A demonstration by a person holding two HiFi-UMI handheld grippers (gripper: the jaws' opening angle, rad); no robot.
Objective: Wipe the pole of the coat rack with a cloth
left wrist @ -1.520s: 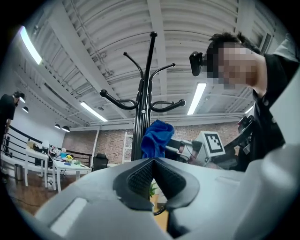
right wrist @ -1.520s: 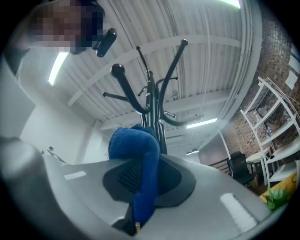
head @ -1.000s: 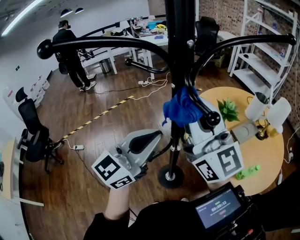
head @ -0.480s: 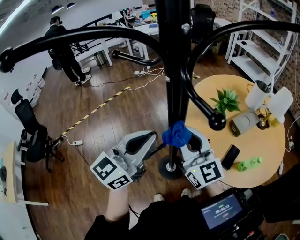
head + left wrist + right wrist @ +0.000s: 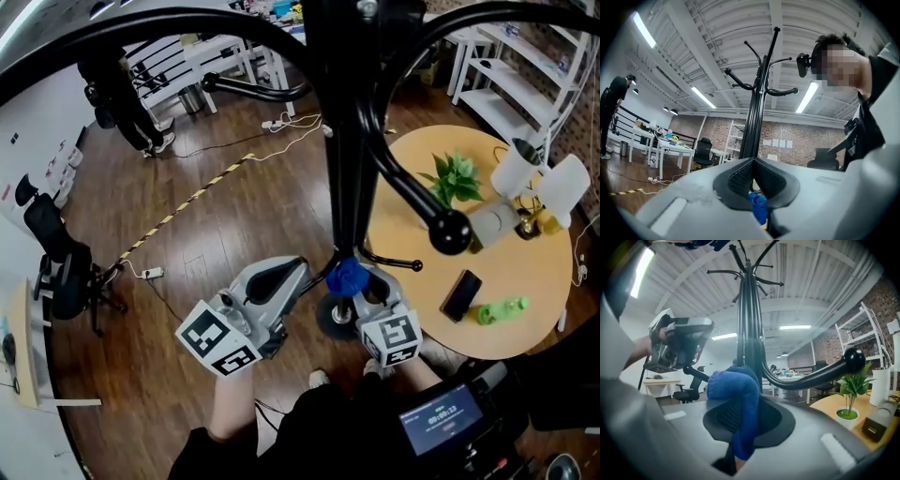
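The coat rack's black pole [image 5: 349, 141] rises through the middle of the head view from its round base [image 5: 330, 319] on the wooden floor. A blue cloth [image 5: 347, 277] is bunched against the pole low down, just above the base. My right gripper [image 5: 361, 291] is shut on the cloth and presses it to the pole. In the right gripper view the cloth [image 5: 733, 385] hangs over the jaws [image 5: 740, 406], with the pole [image 5: 749, 324] right behind it. My left gripper [image 5: 305, 279] hovers to the left of the pole, jaws shut [image 5: 753, 161] and empty.
Curved hook arms with ball ends [image 5: 450, 232] stick out from the pole above my grippers. A round wooden table [image 5: 525, 300] at the right carries a plant [image 5: 455, 178], a phone [image 5: 461, 294] and lamps. A person [image 5: 117, 94] stands far back left; an office chair [image 5: 56, 262] is at the left.
My right gripper has slid the blue cloth down the pole from about hook height to just above the base. The left gripper has hardly moved.
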